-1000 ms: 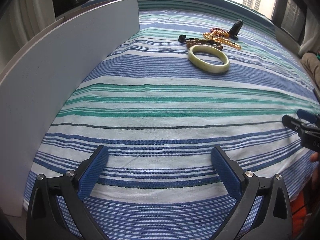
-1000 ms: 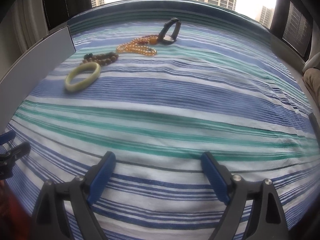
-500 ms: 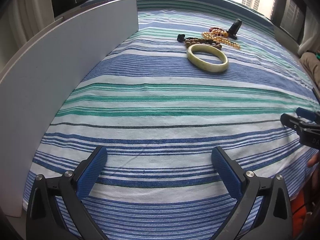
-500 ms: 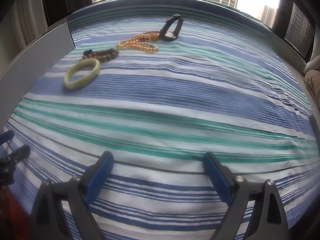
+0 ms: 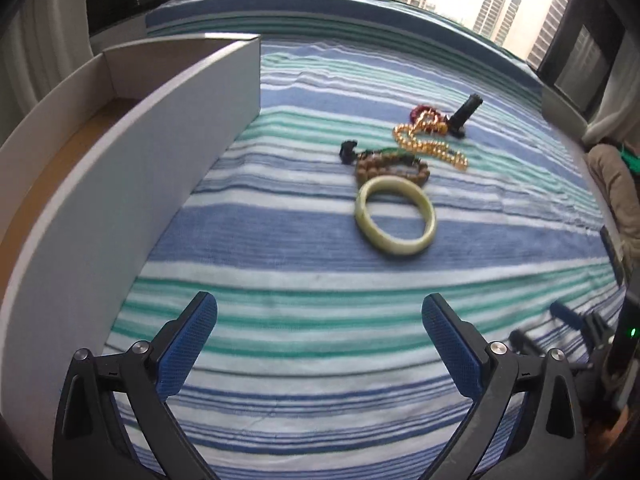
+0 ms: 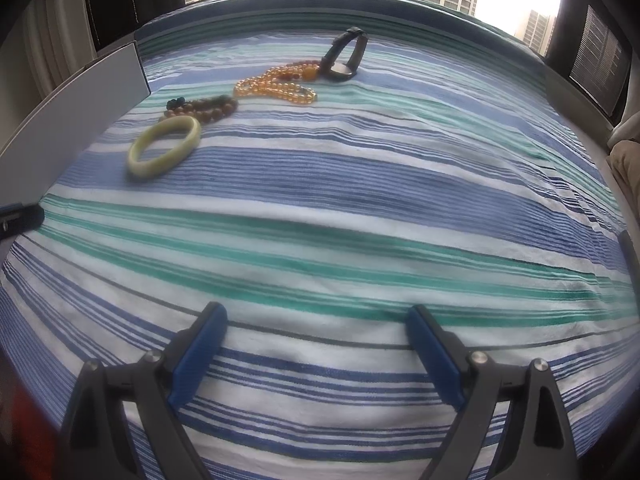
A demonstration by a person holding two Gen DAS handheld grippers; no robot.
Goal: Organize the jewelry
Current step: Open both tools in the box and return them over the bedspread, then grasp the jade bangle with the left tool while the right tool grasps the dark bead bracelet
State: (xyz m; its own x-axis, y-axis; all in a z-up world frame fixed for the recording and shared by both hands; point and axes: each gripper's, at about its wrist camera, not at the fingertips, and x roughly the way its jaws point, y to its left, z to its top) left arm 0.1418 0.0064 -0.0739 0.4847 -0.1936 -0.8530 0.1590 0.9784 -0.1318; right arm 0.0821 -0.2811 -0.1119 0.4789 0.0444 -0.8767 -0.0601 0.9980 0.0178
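- Left gripper (image 5: 319,322): released, jaws spread wide, nothing between them. It hangs above the striped bedspread (image 5: 304,248), near its left edge, aimed at the jewelry.
- Right gripper (image 6: 316,330): also released and empty, above the near part of the bedspread, well apart from the jewelry.
- Jewelry location: 1 cluster toward the far edge of the bedspread. The pale green bangle (image 5: 395,216) lies flat and nearest. The brown bead bracelet (image 5: 390,165) touches its far rim. The amber bead strand (image 5: 430,142) and the black watch (image 6: 345,56), standing on its side, lie beyond.
- Destination, as a judgement: the open grey box (image 5: 132,152) along the left edge.
- Step in hand, as a judgement: reach for the bangle with the left gripper.
- Technique: set 1 finger inside the ring and 1 outside, then close on the near rim. Lift straight up so the touching brown beads are not dragged. The bangle looks smooth and may slip; grip squarely.
- Markings: no brand, label or readable writing is visible.
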